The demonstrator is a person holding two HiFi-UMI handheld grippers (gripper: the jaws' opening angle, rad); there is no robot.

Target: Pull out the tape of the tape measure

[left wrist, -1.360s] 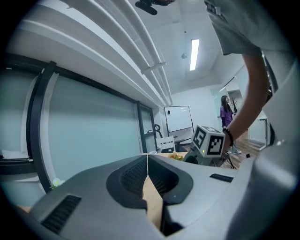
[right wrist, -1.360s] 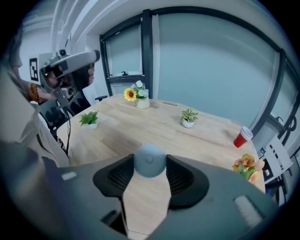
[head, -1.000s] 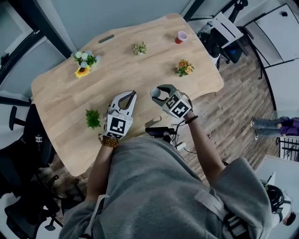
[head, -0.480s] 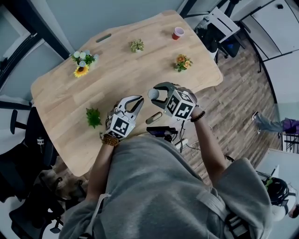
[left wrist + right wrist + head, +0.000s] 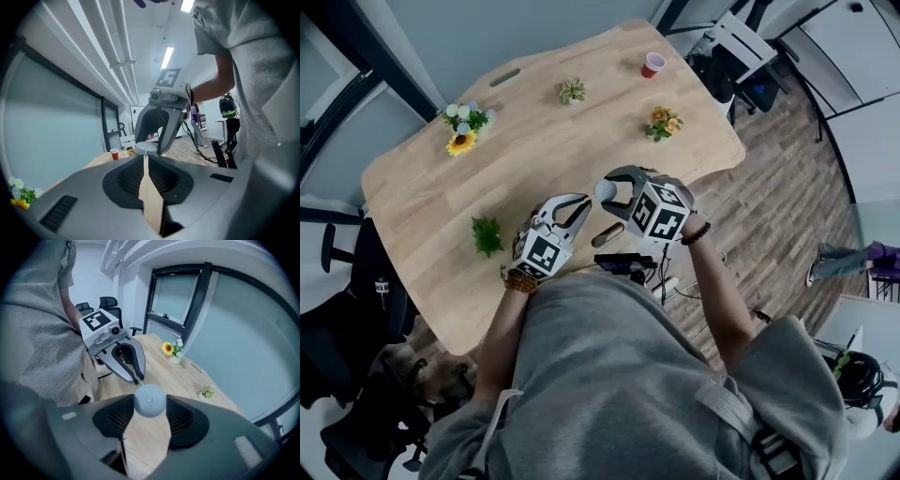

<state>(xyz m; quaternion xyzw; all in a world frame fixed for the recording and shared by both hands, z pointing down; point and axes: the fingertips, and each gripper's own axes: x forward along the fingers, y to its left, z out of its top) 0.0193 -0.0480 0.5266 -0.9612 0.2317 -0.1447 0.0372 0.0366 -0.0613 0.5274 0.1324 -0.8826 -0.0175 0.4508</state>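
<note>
**Inspector:** State of tools and item?

**Assessor:** The round tape measure is clamped between the jaws of the right gripper, above the near edge of the table. The left gripper is pressed together at its tips just beside the case, apparently on the tape; the tab is too small to be confirmed.

**Inspector:** Risks and clearance?

**Assessor:** The thin tab may slip if pinched shallowly. The round case may be rolled from the pads by a skewed pull. Open room is noted leftward over bare wood; the small plant is well apart.
</note>
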